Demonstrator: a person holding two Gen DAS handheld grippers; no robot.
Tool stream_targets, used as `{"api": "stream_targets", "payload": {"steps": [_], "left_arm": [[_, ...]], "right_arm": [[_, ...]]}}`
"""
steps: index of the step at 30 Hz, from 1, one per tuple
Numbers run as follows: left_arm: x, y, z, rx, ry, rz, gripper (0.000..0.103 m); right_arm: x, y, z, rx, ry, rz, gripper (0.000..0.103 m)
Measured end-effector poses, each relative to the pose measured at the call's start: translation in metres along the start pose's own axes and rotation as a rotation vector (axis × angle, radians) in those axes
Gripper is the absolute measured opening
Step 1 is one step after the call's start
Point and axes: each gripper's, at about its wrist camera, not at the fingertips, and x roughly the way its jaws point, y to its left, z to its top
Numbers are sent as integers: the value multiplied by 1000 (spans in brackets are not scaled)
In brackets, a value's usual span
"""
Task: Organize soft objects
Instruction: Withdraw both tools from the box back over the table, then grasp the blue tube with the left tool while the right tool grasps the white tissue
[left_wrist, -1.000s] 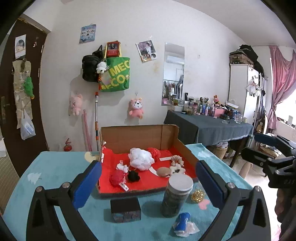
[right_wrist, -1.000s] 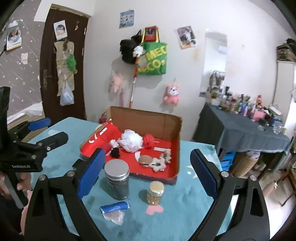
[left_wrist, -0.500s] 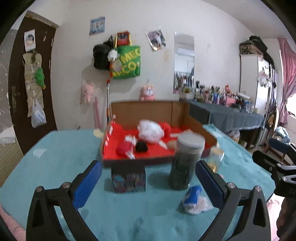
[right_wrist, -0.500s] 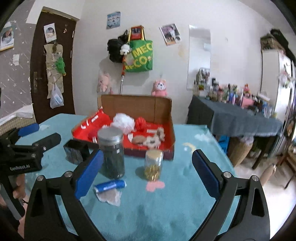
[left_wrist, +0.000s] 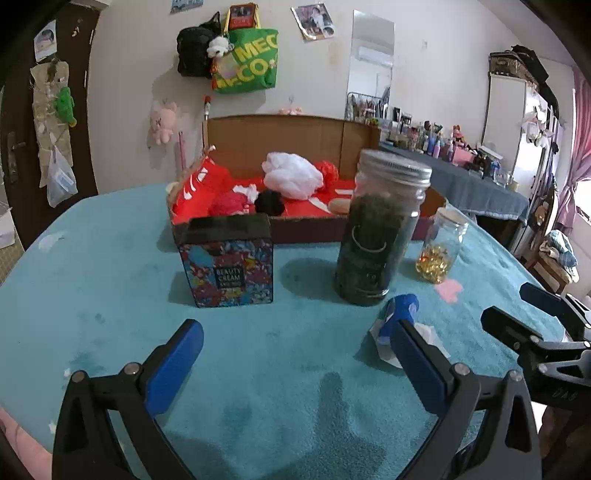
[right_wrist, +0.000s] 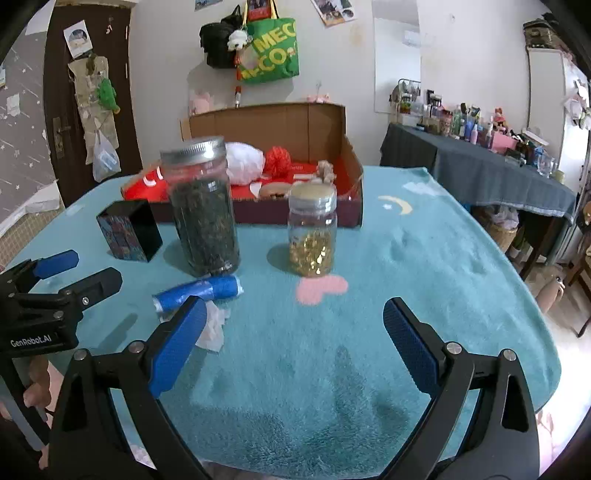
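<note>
A cardboard box with a red lining (left_wrist: 369, 229) (right_wrist: 352, 192) stands at the far side of the teal table. In it lie a white fluffy ball (left_wrist: 291, 175) (right_wrist: 245, 162), a red pompom (left_wrist: 229, 203), a black pompom (left_wrist: 269, 202), a red mesh ball (right_wrist: 279, 164) and small plush pieces (right_wrist: 327, 170). My left gripper (left_wrist: 295, 354) is open and empty, low over the table near its front. My right gripper (right_wrist: 293, 343) is open and empty, also low over the table.
In front of the box stand a tall jar of dark leaves (left_wrist: 376, 229) (right_wrist: 203, 206), a small jar of gold beads (left_wrist: 441, 243) (right_wrist: 312, 230) and a patterned cream box (left_wrist: 227, 258) (right_wrist: 129, 232). A blue roll on white tissue (left_wrist: 400, 317) (right_wrist: 199, 291) lies near my fingers.
Both grippers have come down from a high view to just above the table and closer to the jars. Both stay open and empty.
</note>
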Motion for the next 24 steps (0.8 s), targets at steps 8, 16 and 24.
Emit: {"api": "stream_targets", "payload": {"steps": [8,16,24], "left_arm": [[16,-13,8,24,84,-94,103],[52,-37,17,99,187,-110,103],[68,-16,16,100,235,-42,102]], "right_arm": [[10,-12,-2,13,36,-4,98],[21,-29,1,21,89,14,98],[35,-17,2,-32,130,98,98]]}}
